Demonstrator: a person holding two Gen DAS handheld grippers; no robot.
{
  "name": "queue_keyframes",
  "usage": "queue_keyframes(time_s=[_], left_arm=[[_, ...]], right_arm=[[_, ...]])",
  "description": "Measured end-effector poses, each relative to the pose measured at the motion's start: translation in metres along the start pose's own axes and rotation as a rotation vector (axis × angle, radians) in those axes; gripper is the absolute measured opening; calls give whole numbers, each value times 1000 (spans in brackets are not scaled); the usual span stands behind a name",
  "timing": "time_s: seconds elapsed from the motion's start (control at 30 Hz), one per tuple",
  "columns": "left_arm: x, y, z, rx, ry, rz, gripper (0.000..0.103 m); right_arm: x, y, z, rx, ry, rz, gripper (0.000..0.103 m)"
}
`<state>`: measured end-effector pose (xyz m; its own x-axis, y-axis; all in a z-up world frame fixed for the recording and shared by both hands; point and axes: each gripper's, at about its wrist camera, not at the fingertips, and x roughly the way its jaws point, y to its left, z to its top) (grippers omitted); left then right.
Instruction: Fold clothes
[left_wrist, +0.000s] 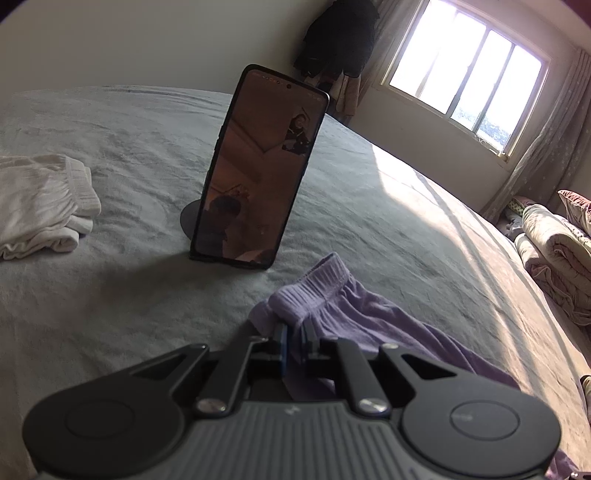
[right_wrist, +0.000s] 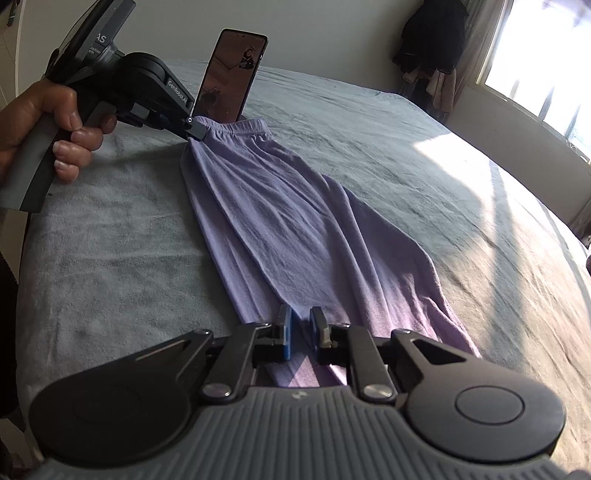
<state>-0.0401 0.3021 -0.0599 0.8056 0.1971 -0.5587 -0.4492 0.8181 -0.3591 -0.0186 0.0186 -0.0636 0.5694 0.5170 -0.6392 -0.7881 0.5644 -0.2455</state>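
Purple trousers lay stretched flat along the grey bed, waistband at 12 o'clock, hem at 6. Left gripper: jaws pinching the ribbed waistband corner. Right gripper: jaws nearly pressed together, pinching a fold of the hem. Hand gripped the left tool's handle. Phone stood upright behind the waistband. White garment at 9 o'clock, well apart.
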Motion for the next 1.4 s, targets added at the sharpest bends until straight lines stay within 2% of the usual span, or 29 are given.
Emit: queue_keyframes(time_s=[0.27,0.3,0.33,0.37,0.63,0.83,1.0,1.13,1.17,1.2,1.23,1.4], left_arm=[[1,1,2,2,-12,-5,7],[1,1,2,3,-13,-6,7],[2,1,3,3,-15,-7,7],[2,1,3,4,-17,-7,7],[2,9,8,-8,-36,9,6],[5,18,7,-24,-22,36,6],[8,16,5,7,8,70,7],[8,19,5,6,18,74,16],[8,19,5,9,18,72,25],[7,19,5,13,16,71,29],[6,19,5,19,11,74,31],[-2,19,6,15,-20,76,38]], right_arm=[[4,-5,-2,25,-7,4,20],[4,-6,-2,28,-7,3,17],[4,-7,-2,31,-7,9,6],[3,-8,-2,35,-7,15,1],[-19,-18,9,186,-43,161,0],[-8,-10,9,188,-19,203,0],[5,-3,6,198,14,244,0],[4,-5,8,225,14,261,1],[3,-6,8,232,13,261,5],[1,-6,9,235,12,259,12],[-1,-7,9,238,11,256,15],[-8,-9,7,260,14,227,17]])
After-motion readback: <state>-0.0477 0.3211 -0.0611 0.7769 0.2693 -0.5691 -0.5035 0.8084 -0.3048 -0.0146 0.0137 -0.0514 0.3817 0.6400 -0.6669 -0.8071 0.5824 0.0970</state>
